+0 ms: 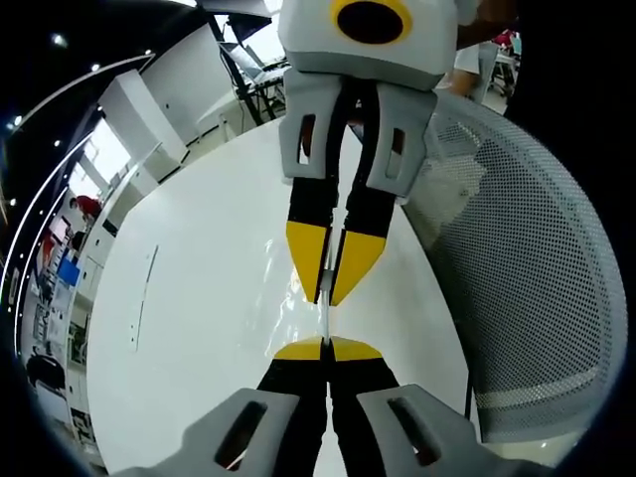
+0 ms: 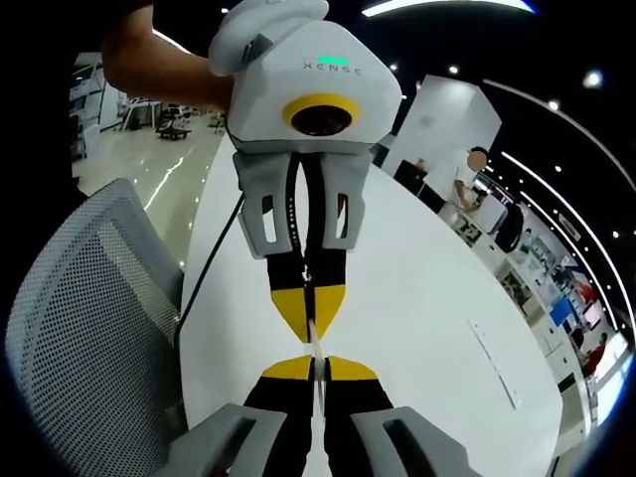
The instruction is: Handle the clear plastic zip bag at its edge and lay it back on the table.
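Yellow-tipped fingers meet nose to nose over the white table, a thin clear film pinched between them.

Left gripper [image 1: 326, 347] has its fingers closed together on the near edge of the clear plastic zip bag [image 1: 325, 316], seen edge-on as a pale sliver; the right gripper [image 2: 314, 367] likewise has its fingers closed on that sliver [image 2: 313, 338], each facing the other from the opposite side. The bag hangs stretched between them above the table [image 1: 199, 298], near the table's edge beside a grey mesh chair [image 1: 537, 298]. I judge it very light, limp and slick, liable to sag or slip, so the stiffer zip edge looks the best hold. Whether anything is inside cannot be told. A thin cable [image 2: 209, 268] runs off the table's edge.
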A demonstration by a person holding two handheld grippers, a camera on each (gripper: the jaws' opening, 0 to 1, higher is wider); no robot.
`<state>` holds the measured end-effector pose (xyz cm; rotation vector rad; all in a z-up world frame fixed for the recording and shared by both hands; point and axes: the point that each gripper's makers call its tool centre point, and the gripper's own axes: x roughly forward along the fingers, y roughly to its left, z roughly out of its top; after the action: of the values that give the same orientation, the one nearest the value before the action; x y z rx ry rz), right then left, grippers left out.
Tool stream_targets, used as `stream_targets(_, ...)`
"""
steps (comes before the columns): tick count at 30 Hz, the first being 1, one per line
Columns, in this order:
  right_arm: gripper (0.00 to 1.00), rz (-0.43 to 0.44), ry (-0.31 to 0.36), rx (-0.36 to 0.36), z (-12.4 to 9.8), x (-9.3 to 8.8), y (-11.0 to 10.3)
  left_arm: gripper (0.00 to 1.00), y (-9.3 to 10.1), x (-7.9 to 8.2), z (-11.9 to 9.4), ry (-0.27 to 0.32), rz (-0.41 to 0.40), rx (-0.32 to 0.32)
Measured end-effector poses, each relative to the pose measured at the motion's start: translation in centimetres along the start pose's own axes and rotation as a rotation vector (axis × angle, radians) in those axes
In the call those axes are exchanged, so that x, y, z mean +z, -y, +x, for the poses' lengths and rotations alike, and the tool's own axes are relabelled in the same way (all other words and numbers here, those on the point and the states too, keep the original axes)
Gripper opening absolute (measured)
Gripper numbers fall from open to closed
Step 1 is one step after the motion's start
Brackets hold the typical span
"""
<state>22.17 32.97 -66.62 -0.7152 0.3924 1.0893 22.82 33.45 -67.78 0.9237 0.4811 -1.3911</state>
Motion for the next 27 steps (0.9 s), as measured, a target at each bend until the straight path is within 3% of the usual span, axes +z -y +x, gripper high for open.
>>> stream_targets(27, 0.0, 0.02, 0.008, -0.012, -0.18, 0.07, 0.08, 0.0, -0.05, -0.06, -0.2, -0.006, -0.003, 0.006)
